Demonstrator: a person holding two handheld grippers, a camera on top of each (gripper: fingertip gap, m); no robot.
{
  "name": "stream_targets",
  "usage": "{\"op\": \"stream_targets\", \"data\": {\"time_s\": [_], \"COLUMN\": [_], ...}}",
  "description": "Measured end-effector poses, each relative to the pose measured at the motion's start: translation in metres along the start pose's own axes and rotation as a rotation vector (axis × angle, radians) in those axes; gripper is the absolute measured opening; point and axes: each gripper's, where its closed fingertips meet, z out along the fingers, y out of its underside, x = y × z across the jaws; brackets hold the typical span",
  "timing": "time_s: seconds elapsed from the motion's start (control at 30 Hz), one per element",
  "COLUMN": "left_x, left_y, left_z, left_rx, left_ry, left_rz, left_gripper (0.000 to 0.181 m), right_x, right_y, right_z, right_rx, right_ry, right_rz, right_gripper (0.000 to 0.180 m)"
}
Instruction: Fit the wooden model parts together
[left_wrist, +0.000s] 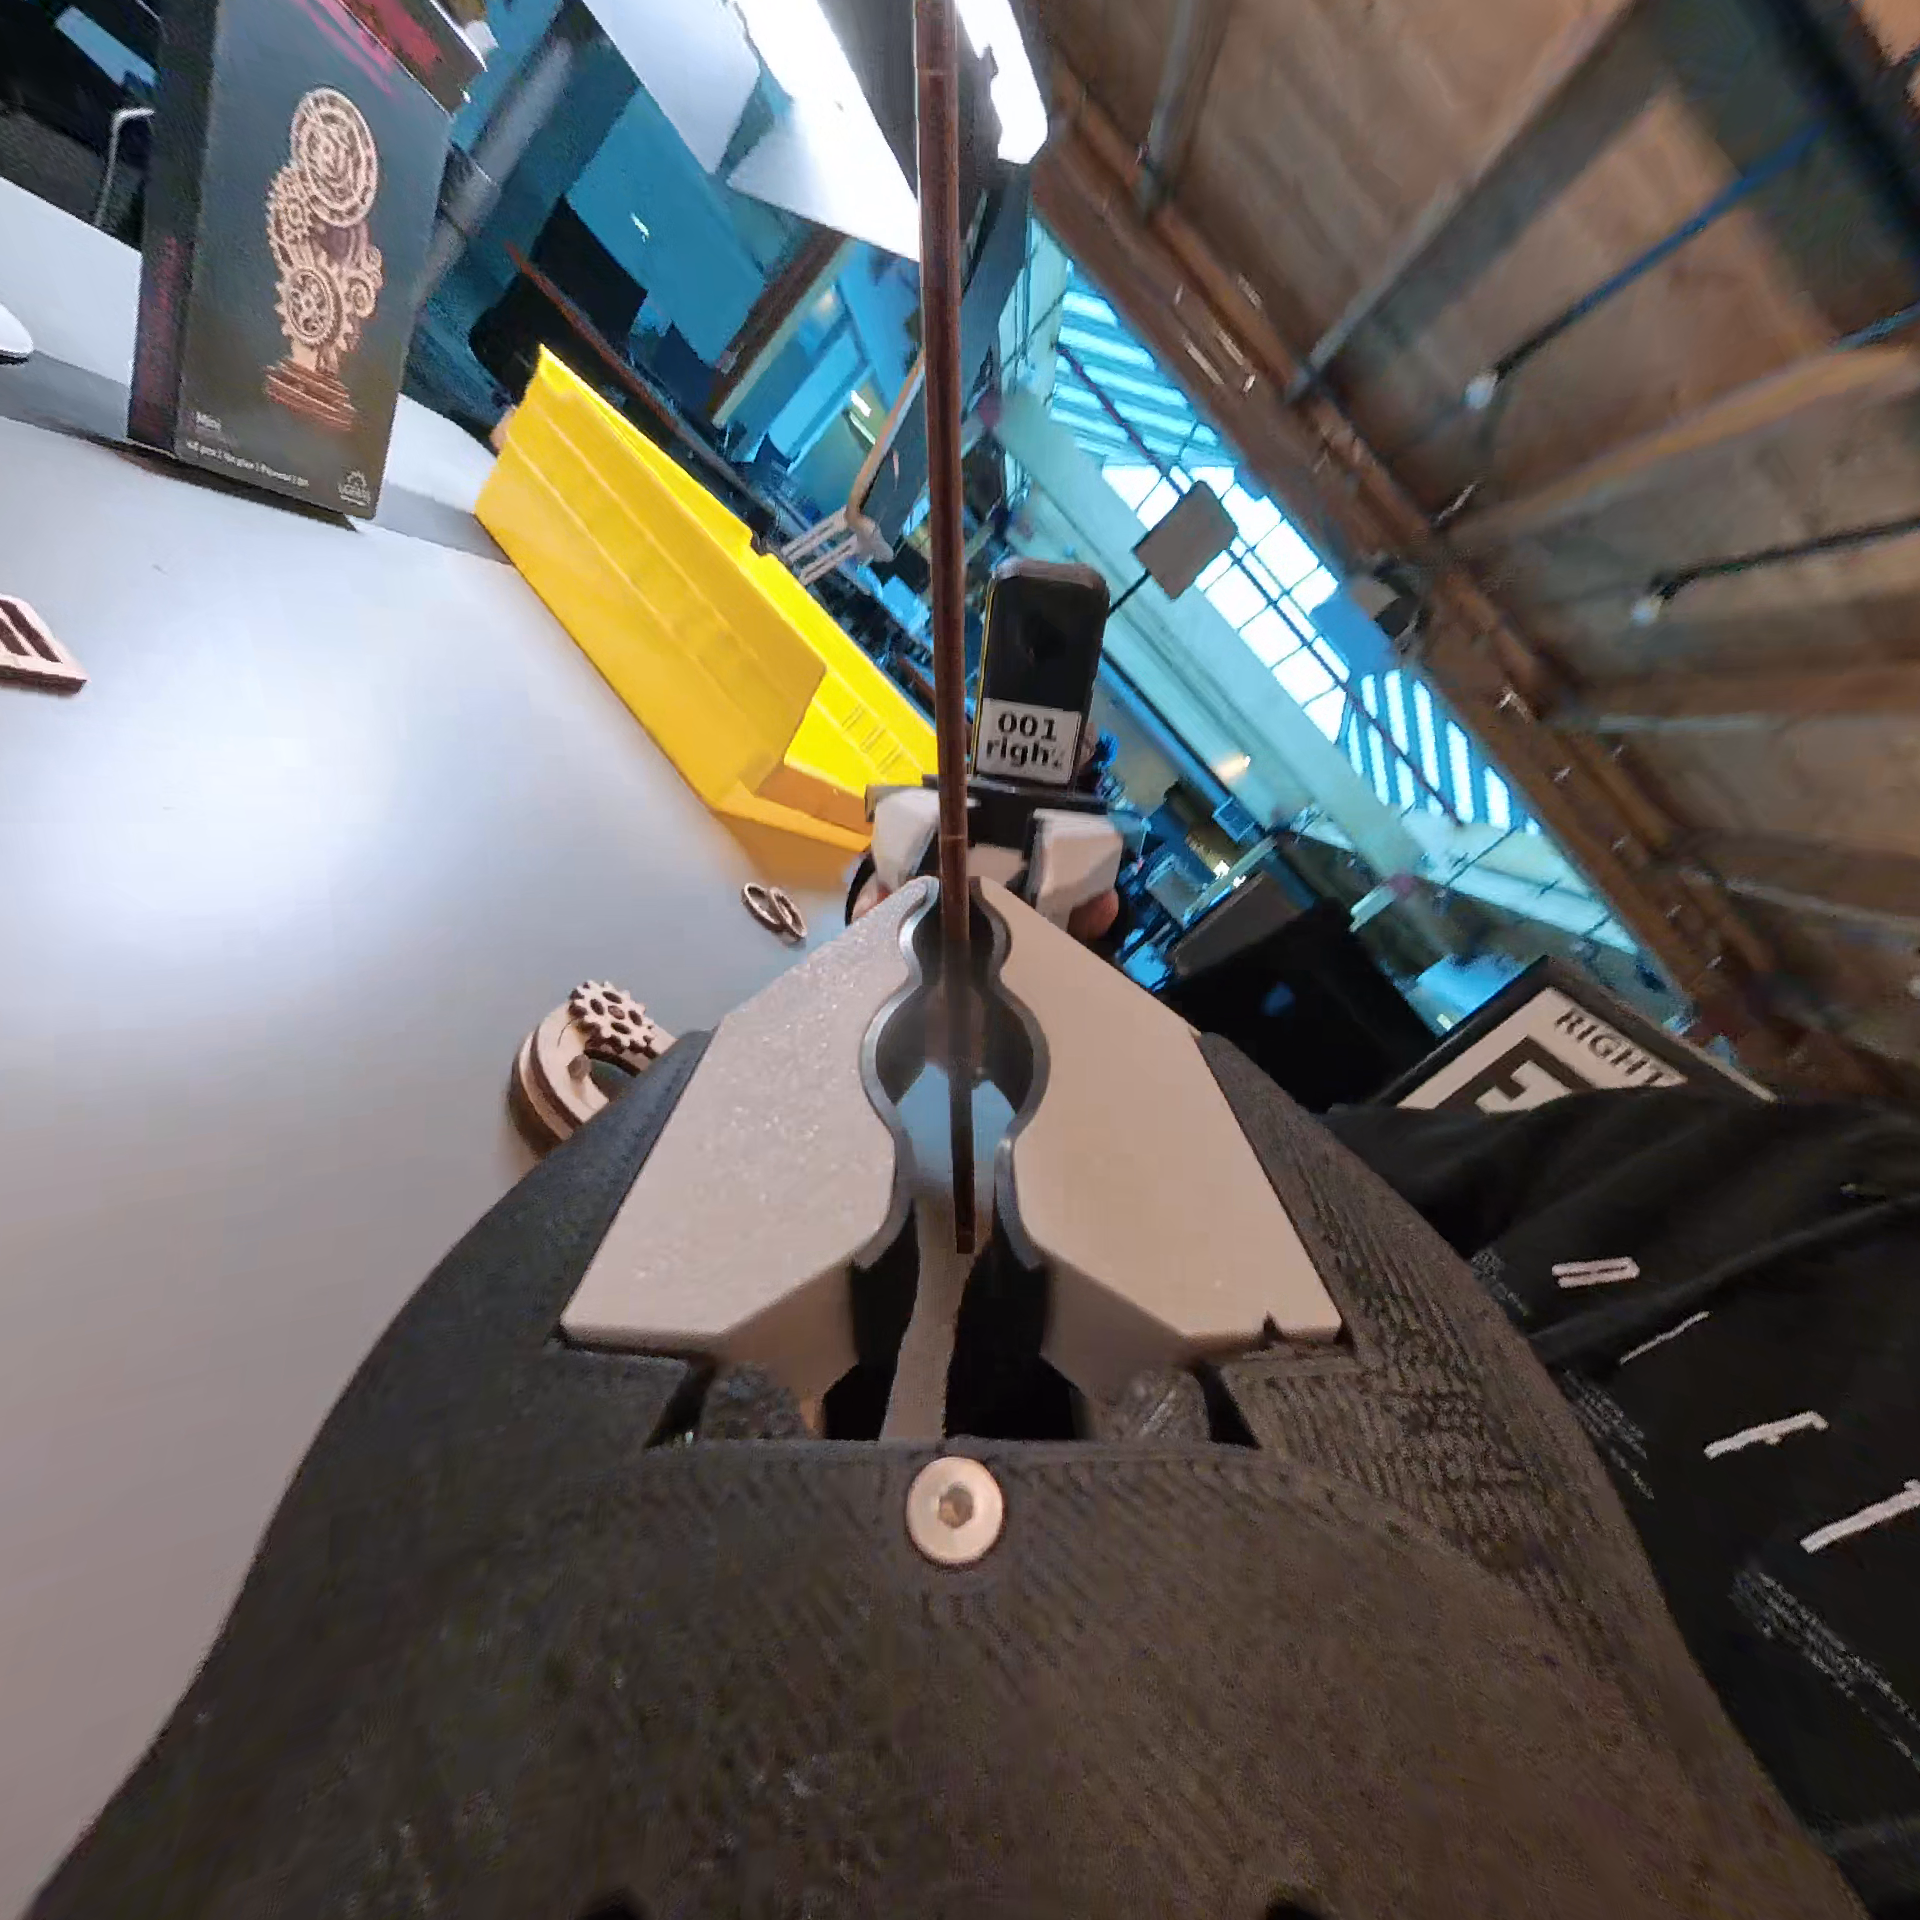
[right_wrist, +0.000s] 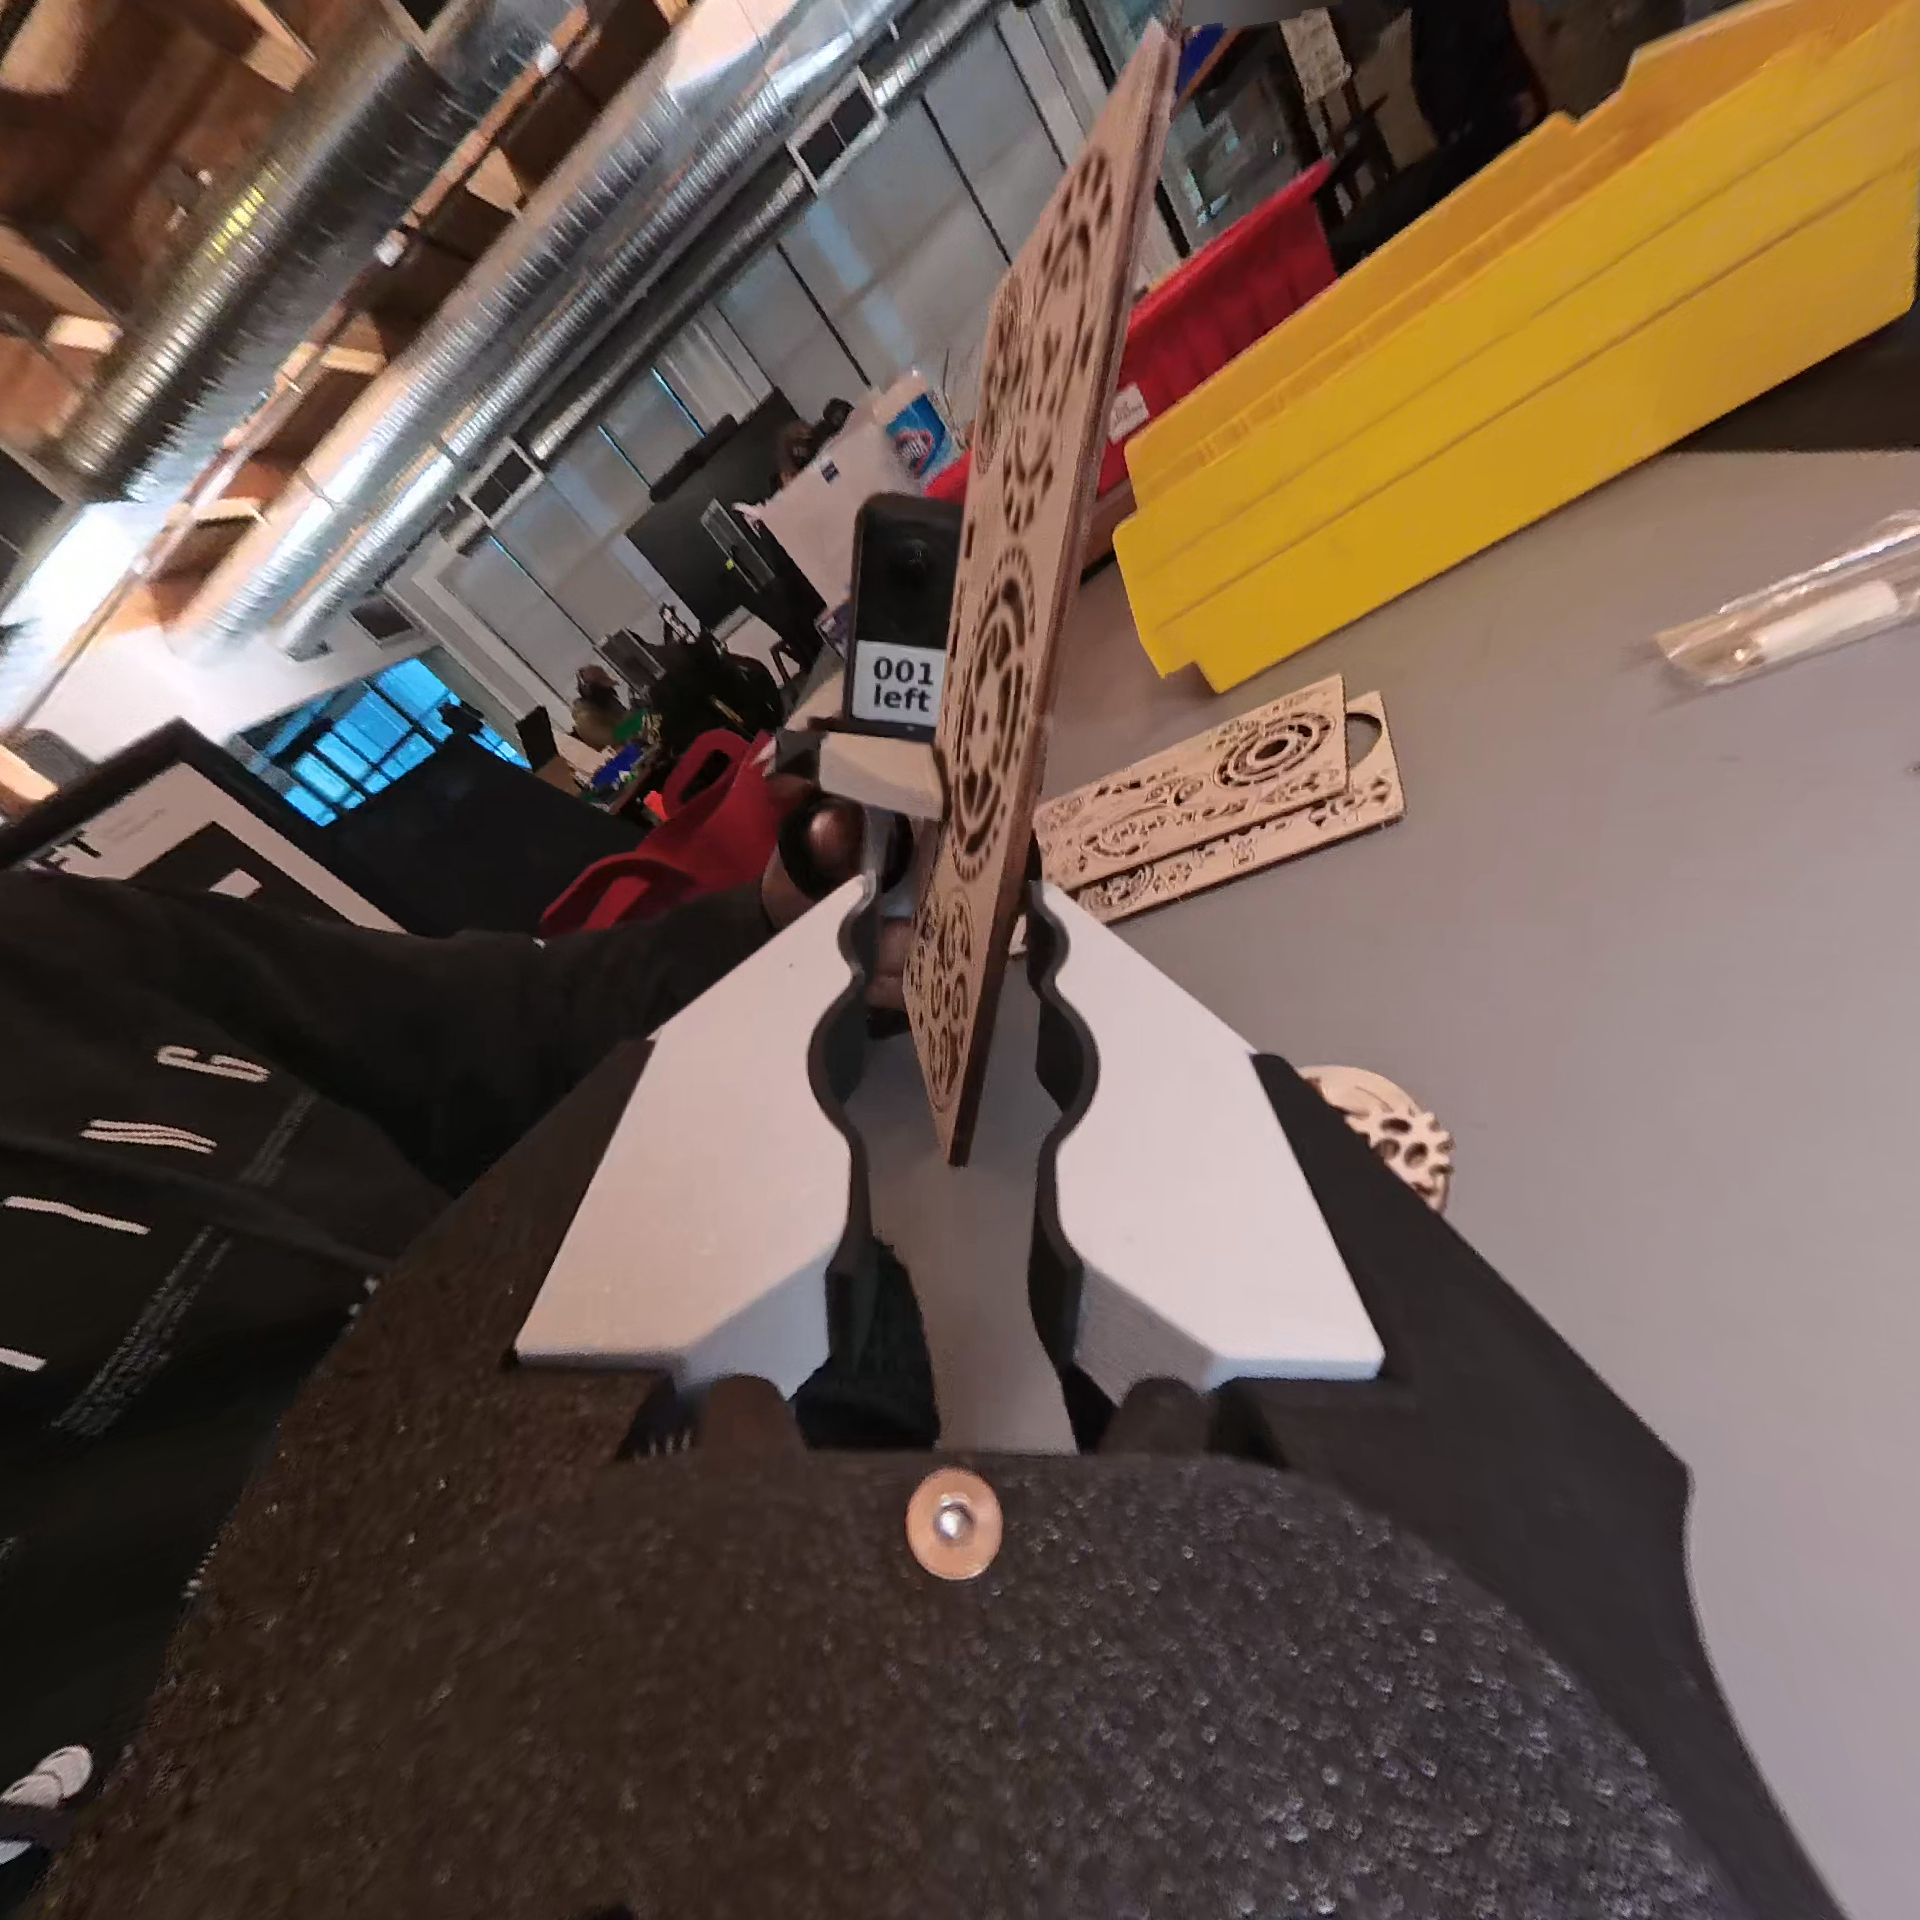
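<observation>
A thin laser-cut wooden sheet (right_wrist: 1029, 520) with gear-shaped cut-outs is held upright above the grey table (right_wrist: 1558, 1039). My left gripper (left_wrist: 951, 894) is shut on the sheet's lower edge, which shows edge-on in the left wrist view (left_wrist: 940, 520). My right gripper (right_wrist: 951, 899) is open, with the sheet's other end standing between its fingers and close to the right finger (right_wrist: 1143, 1143). Each gripper faces the other: the right one (left_wrist: 987, 842) shows beyond the sheet, and the left one (right_wrist: 883, 779) shows behind it.
A wooden gear assembly (left_wrist: 582, 1060) lies on the table by my grippers, also in the right wrist view (right_wrist: 1392, 1132). Two more cut-out sheets (right_wrist: 1226, 800), small rings (left_wrist: 774, 912), a kit box (left_wrist: 281, 260), yellow bins (right_wrist: 1507, 395) and a plastic bag (right_wrist: 1797, 613) are around. A person's black sleeve (right_wrist: 312, 1039) is close. My two grippers' fingertips are within a few centimetres of each other.
</observation>
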Motion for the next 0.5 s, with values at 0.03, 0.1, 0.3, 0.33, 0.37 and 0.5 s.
{"op": "stream_targets", "data": {"time_s": [0.03, 0.1, 0.3, 0.33, 0.37, 0.5], "left_x": [-0.001, -0.002, -0.010, -0.017, -0.029, -0.080], "left_y": [0.000, 0.001, -0.016, -0.023, -0.030, -0.036], "left_z": [0.000, 0.002, -0.012, -0.021, -0.036, -0.124], "left_rx": [0.011, 0.014, -0.097, -0.153, -0.232, -0.572], "left_ry": [0.002, -0.004, -0.161, -0.251, -0.371, -0.875], "left_rz": [-0.010, 0.008, 0.227, 0.284, 0.355, 0.551], "left_gripper": [0.001, 0.001, 0.039, 0.054, 0.068, 0.094], "right_x": [0.002, 0.005, 0.003, 0.004, 0.005, 0.012], "right_y": [0.006, 0.016, 0.004, 0.000, -0.005, -0.018], "right_z": [0.005, 0.012, 0.005, 0.002, -0.002, -0.013], "right_rx": [-0.026, -0.057, -0.005, 0.019, 0.041, 0.099], "right_ry": [0.014, 0.044, 0.037, 0.037, 0.041, 0.063], "right_rz": [-0.003, -0.033, -0.062, -0.058, -0.049, -0.023], "right_gripper": [0.021, 0.007, 0.001, 0.001, 0.001, 0.001]}}
